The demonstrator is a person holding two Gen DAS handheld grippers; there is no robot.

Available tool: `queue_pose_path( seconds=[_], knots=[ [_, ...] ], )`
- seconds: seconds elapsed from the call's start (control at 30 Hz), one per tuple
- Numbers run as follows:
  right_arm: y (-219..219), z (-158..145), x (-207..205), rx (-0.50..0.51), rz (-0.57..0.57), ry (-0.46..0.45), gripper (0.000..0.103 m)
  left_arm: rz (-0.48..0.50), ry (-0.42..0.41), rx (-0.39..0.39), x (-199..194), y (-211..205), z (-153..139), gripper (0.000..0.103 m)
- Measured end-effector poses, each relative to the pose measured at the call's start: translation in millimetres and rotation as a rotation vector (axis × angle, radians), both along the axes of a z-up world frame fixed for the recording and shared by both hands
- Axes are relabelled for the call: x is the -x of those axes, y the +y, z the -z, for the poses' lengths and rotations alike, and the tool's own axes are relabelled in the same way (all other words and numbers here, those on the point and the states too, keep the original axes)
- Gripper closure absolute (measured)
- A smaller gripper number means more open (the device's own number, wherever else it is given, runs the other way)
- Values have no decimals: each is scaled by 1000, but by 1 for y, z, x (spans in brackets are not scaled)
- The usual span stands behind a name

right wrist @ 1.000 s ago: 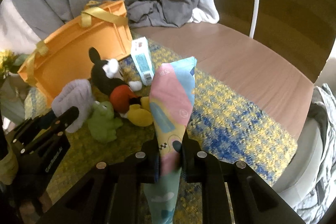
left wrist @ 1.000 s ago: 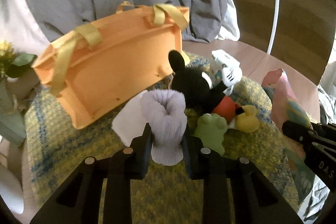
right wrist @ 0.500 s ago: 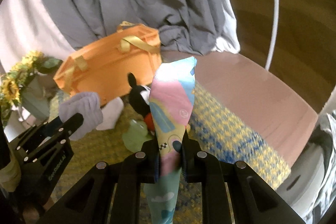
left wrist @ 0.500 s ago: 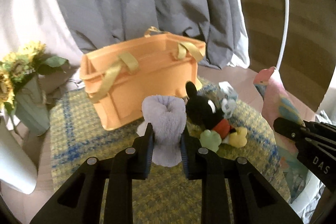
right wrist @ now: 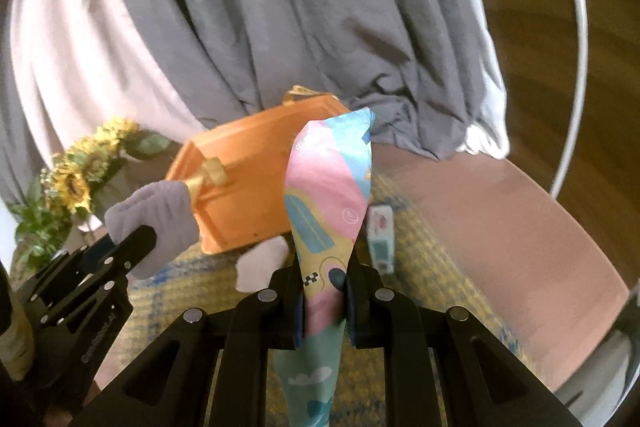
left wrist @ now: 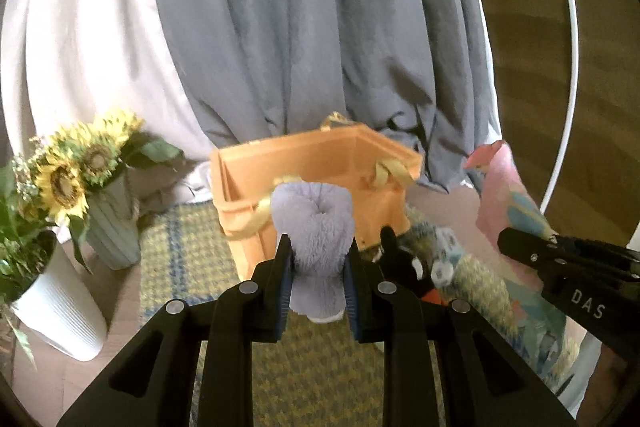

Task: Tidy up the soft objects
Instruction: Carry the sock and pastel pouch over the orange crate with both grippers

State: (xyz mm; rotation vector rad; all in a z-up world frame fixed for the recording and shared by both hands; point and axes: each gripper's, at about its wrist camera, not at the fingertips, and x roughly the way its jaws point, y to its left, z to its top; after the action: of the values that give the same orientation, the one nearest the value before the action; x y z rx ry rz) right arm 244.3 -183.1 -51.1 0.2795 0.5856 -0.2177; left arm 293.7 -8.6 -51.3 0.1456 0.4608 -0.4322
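Progress looks early. In the left wrist view the left gripper (left wrist: 318, 279) presses its pads on a fluffy lilac sock (left wrist: 314, 227), held in the air in front of the orange basket (left wrist: 320, 163). The open top of the basket faces the camera, and the part of the inside that shows seems to hold nothing, so I judge that no soft thing is put away yet. On the mat beside the basket lies a black mouse plush (left wrist: 408, 267), partly hidden by the fingers. At the right edge the right gripper (left wrist: 508, 239) holds a colourful printed cloth (left wrist: 500, 195). The yellow and blue woven mat (left wrist: 180, 259) lies on a pinkish floor. Sunflowers (left wrist: 68, 179) stand in a ribbed vase at the left, and a grey curtain (left wrist: 300, 27) hangs behind.

In the right wrist view the right gripper (right wrist: 322, 287) is clamped tight on the printed cloth (right wrist: 328, 187), which stands up between the fingers and hangs below them. The left gripper (right wrist: 140, 239) with the lilac sock (right wrist: 156, 215) is at the left, close to the basket (right wrist: 248, 171). A pale soft piece (right wrist: 260, 263) and a small carton (right wrist: 380, 235) are on the mat (right wrist: 416, 251). Both held things must go in, and then the rest, I think.
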Motion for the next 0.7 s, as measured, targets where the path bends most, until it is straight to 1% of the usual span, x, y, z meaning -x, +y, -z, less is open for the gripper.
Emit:
queue_pose_path(
  seconds=[0.23,0.37,0.53,0.7],
  knots=[
    [-7,-17,-22,-37,-83,-40,86,-56,-38,24,-9,-2,-20,80],
    [-10,-27,-36,-58,-124,-70,86,-78,-62,21,-16,-7,-27,80],
    [-11,-37,-51,-73,-154,-106,86,-84,-93,14,-26,-11,-38,80],
    [-15,-45,-67,-92,-160,-133,86,-80,-113,18,-41,-14,-49,80]
  ],
)
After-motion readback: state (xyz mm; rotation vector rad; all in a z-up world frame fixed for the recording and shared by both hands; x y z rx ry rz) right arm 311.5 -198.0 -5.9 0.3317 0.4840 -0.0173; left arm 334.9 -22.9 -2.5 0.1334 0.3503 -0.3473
